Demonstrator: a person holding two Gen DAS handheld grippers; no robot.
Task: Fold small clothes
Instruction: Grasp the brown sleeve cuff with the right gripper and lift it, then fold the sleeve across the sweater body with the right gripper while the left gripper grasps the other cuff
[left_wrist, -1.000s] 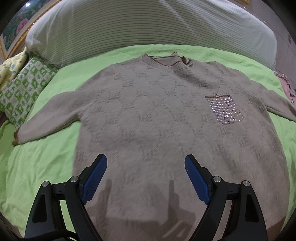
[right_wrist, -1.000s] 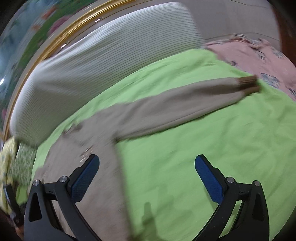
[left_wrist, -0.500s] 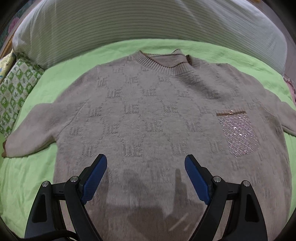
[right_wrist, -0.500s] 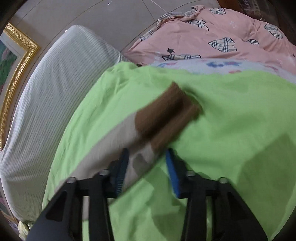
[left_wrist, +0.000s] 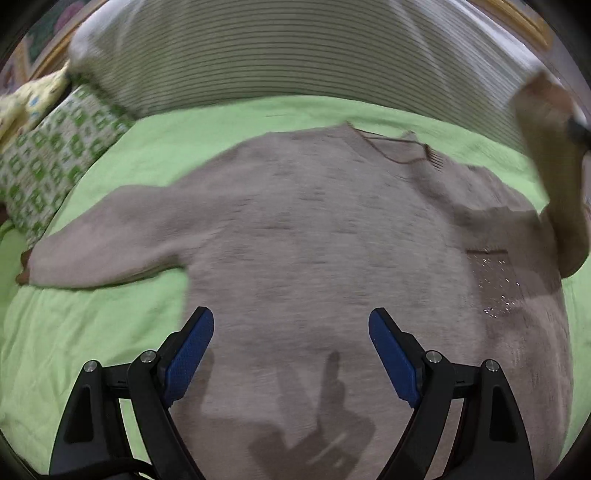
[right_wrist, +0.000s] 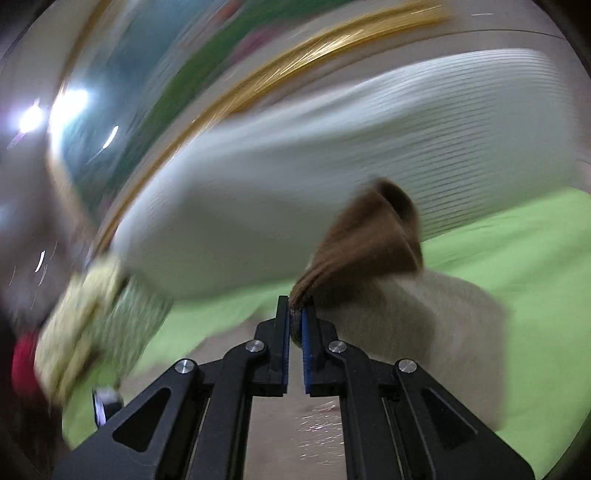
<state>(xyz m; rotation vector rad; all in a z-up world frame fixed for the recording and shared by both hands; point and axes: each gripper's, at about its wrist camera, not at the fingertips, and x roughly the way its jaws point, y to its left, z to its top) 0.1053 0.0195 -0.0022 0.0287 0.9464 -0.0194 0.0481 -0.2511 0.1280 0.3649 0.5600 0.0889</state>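
Observation:
A beige knit sweater (left_wrist: 314, 236) lies spread face up on the green bed sheet (left_wrist: 92, 332), with a sparkly chest pocket (left_wrist: 495, 284) at the right. My left gripper (left_wrist: 291, 354) is open and empty, hovering over the sweater's lower body. My right gripper (right_wrist: 294, 317) is shut on the brown cuff (right_wrist: 369, 243) of the sweater's right sleeve (right_wrist: 417, 317) and holds it lifted above the bed. In the left wrist view that raised sleeve (left_wrist: 554, 192) hangs at the far right, over the sweater's body.
A large striped white pillow (left_wrist: 295, 55) lies along the head of the bed. A green-and-white patterned cushion (left_wrist: 51, 158) and a yellow one (left_wrist: 29, 96) sit at the left. A gold picture frame (right_wrist: 258, 85) is on the wall behind.
My right gripper has shut on the sleeve cuff, lifted it off the sheet and swung it toward the sweater's body. My left gripper has shifted slightly and stays open.

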